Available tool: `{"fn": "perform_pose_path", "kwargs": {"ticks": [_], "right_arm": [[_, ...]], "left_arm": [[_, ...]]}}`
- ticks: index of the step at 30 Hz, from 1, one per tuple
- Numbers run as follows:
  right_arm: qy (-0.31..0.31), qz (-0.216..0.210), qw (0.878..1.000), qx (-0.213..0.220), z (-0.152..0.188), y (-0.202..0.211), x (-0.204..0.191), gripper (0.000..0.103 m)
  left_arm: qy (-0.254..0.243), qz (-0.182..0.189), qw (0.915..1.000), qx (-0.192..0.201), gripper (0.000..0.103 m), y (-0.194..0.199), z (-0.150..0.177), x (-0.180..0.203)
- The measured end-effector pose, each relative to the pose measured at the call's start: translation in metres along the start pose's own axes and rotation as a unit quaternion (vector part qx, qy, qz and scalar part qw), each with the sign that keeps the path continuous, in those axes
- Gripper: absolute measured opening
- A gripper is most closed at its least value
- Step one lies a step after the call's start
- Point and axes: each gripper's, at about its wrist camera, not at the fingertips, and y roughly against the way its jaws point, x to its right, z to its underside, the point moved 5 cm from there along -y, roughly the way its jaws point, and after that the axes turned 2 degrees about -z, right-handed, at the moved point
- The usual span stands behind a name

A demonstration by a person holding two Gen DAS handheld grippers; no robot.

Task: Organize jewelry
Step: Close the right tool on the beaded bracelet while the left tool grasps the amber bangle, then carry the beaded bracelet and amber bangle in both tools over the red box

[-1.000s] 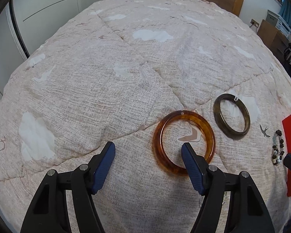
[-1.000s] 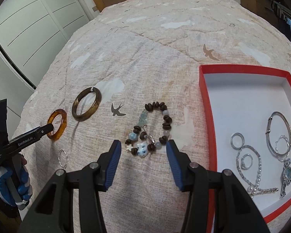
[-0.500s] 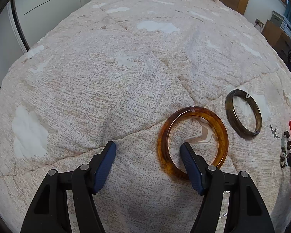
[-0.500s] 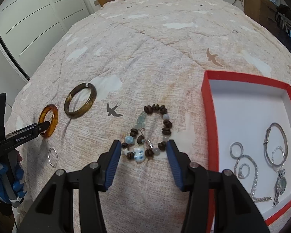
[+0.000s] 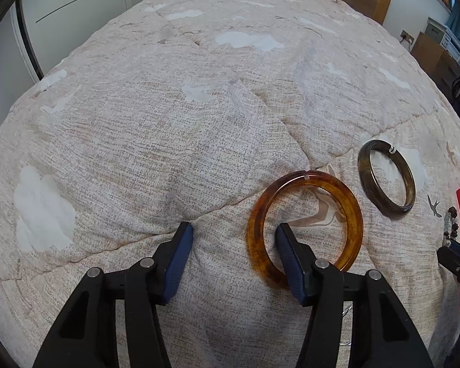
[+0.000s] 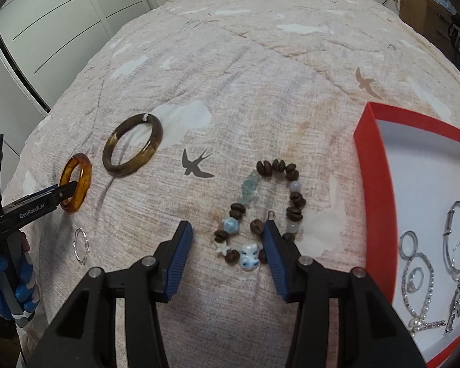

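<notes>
The red box [image 6: 371,184] already holds several silver pieces, though its far side is cut off. Left on the bed [image 6: 260,70]: dark bangle [image 6: 133,144], amber bangle [image 5: 305,226], beaded bracelet [image 6: 262,211], thin silver ring [image 6: 81,245]. Left gripper [image 5: 234,247] jaws gape around the amber rim; right gripper [image 6: 227,243] jaws gape over the beads.

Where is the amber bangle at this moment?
The amber bangle lies on the bedspread, beside the dark bangle; the left gripper's right finger sits inside it.
</notes>
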Motion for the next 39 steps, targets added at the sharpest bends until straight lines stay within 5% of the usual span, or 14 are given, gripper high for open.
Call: {"fn": "perform_pose_path", "kwargs": {"ticks": [6,10,22,32,39], "right_arm": [[0.005,-0.002,1.0,-0.009,-0.001,-0.01,-0.002,0.021],[-0.008,-0.027,0.999,-0.018,0.003,-0.008,-0.004,0.011],[-0.03,-0.107,0.993,0.033,0.008,0.055,-0.025,0.011],[-0.028,-0.114,0.989,0.087,0.005,0.121,-0.025,0.011],[-0.03,-0.093,0.987,0.129,0.006,0.173,0.003,0.011]], "left_arm": [[-0.006,-0.006,1.0,0.0,0.041,-0.001,-0.001,0.002],[-0.01,-0.01,0.9999,0.0,0.012,0.004,-0.002,0.003],[-0.008,-0.018,0.9995,0.024,0.011,0.052,-0.007,0.001],[-0.013,-0.027,0.9983,0.051,0.011,0.109,-0.003,0.007],[-0.034,-0.001,0.9969,0.072,0.011,0.147,-0.004,0.048]]}}
